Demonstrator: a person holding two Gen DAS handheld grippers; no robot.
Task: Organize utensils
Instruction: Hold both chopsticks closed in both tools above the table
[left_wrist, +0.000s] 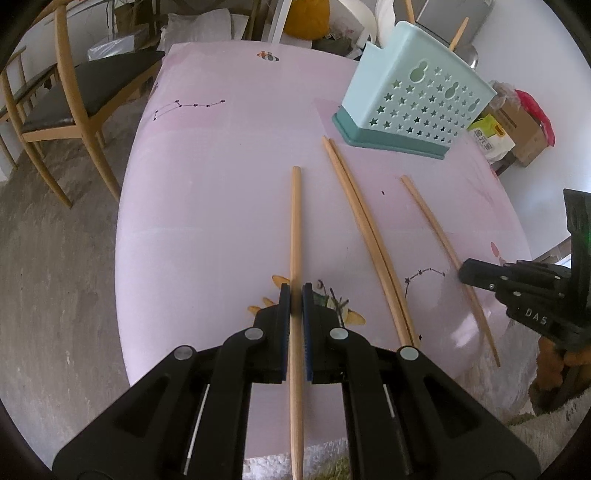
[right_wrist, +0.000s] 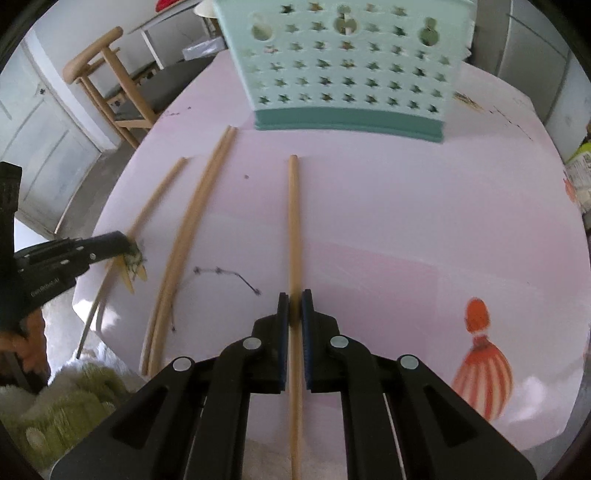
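I am holding both claws angled steeply down over the pink table (left_wrist: 207, 192). The left claw (left_wrist: 296, 295) is clenching one wooden chopstick (left_wrist: 295, 221) lengthwise between its pads. The right claw (right_wrist: 294, 301) is clenching a second chopstick (right_wrist: 294, 221) the same way. Between the two held sticks I am seeing a pair of chopsticks (left_wrist: 364, 229) lying side by side, touching, flat on the table. Farther on, the pale blue star-punched utensil basket (left_wrist: 417, 103) is standing upright on its darker teal base. One wooden stick tip (left_wrist: 459, 32) is showing above its rim; the remaining contents I cannot tell.
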